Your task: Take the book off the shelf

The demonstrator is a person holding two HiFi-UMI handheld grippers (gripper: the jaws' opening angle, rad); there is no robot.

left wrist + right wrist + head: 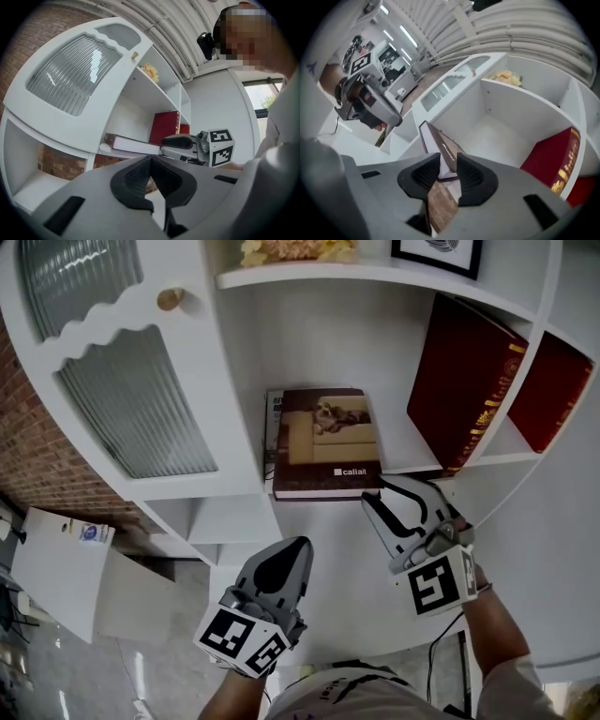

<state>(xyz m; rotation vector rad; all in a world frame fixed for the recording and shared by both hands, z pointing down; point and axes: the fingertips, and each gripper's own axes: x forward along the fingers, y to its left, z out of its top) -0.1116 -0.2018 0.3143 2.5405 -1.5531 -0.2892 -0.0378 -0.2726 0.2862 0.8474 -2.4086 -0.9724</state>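
Setting: white curved shelf unit [309,343], ribbed-glass door [131,399] at its left, red books [464,390] leaning in the bays at its right
Right fingers: pads [471,176] partly closed and pressed onto the book [326,442], one on the cover side and one on the page side
Right gripper [389,495]: clamped at the book's near right corner, reaching in from the front and right
Book: lies flat and cover up on the middle shelf board, on top of a thinner booklet [272,427], with its near edge at the front lip
Long axis: runs front to back, from the gripped corner away into the bay
Left fingers: together, with nothing between them
Left gripper [298,545]: hangs below the book's near edge, clear of it and of the shelf
Nearer hand: the right, already on the book
Coming move, as I judge it: a straight pull toward the person, along the long axis
Risk: a one-corner hold may let the far end swing or sag; the left gripper is free to steady it
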